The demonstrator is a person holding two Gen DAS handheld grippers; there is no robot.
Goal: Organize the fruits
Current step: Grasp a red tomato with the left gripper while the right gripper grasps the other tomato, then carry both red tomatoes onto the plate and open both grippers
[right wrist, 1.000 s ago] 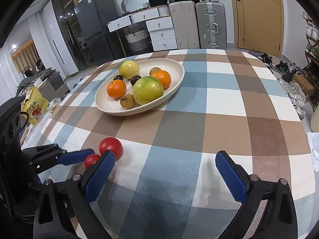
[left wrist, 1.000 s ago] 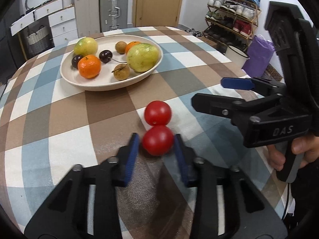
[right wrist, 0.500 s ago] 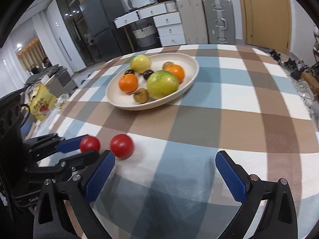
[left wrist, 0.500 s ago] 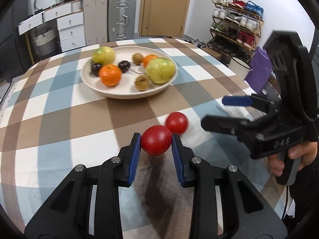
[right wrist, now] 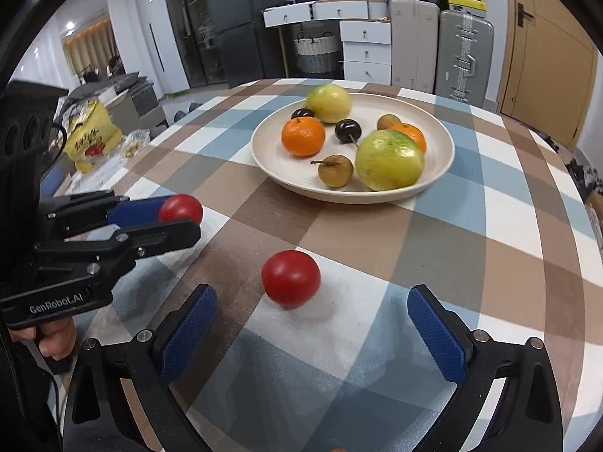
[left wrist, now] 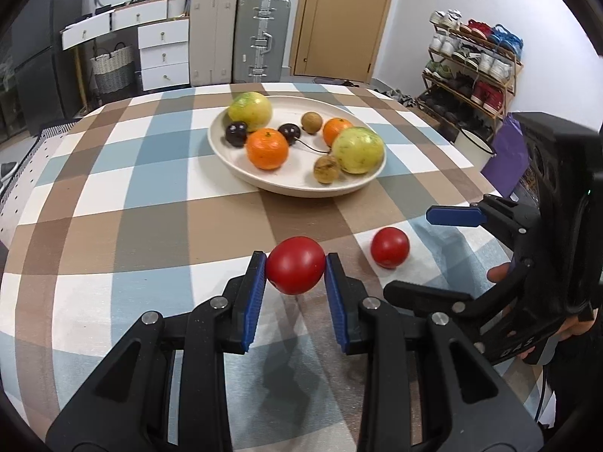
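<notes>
My left gripper (left wrist: 296, 269) is shut on a red tomato (left wrist: 295, 264) and holds it above the checked tablecloth; it also shows in the right wrist view (right wrist: 180, 208). A second red tomato (left wrist: 389, 247) lies on the cloth to its right, also seen in the right wrist view (right wrist: 290, 278). My right gripper (right wrist: 311, 333) is open and empty, just behind that tomato. A cream plate (left wrist: 286, 184) farther back holds oranges, green-yellow fruits, dark plums and small brown fruits; it also shows in the right wrist view (right wrist: 441, 165).
The round table's edge (left wrist: 486, 184) curves at the right, with a shoe rack (left wrist: 471, 64) and a purple bag (left wrist: 508, 158) beyond. A yellow bag (right wrist: 90, 139) sits off the left side. Suitcases (left wrist: 260, 37) and drawers stand at the back.
My left gripper closed on the near tomato and lifted it off the cloth, swinging left. My right gripper moved in behind the other tomato, still open.
</notes>
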